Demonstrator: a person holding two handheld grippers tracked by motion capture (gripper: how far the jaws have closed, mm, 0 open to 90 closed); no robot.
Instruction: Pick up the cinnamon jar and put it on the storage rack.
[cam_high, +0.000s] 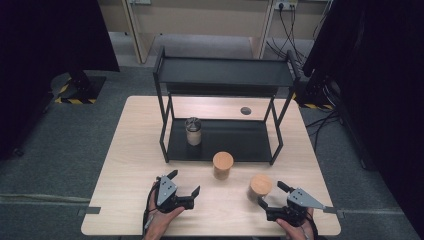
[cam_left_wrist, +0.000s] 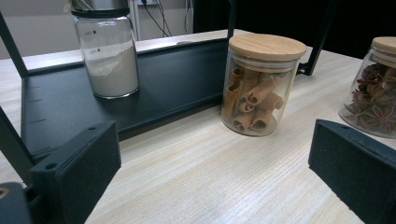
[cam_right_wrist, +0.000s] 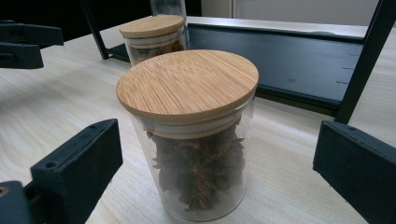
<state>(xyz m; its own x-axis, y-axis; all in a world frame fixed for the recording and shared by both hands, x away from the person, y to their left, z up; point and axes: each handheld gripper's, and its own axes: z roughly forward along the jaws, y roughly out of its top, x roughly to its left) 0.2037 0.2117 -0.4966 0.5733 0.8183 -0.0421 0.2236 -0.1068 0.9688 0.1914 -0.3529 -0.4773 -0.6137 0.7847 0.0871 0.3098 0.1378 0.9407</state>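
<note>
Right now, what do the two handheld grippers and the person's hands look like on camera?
Both grippers, left gripper and right gripper, are black, each with two blocky matte jaws bearing small holes and a grey three-cornered plate on top. A dark strap or cable runs along the left hand's wrist. No sleeves are visible.

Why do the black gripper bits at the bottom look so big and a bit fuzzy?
In the right gripper view the camera sits close behind them, so they loom large and soft, while the star anise jar is sharp. In the left gripper view the cinnamon jar is crisp, with faint glare on its glass. In the high view the room's sides are dark and the table evenly lit.
</note>
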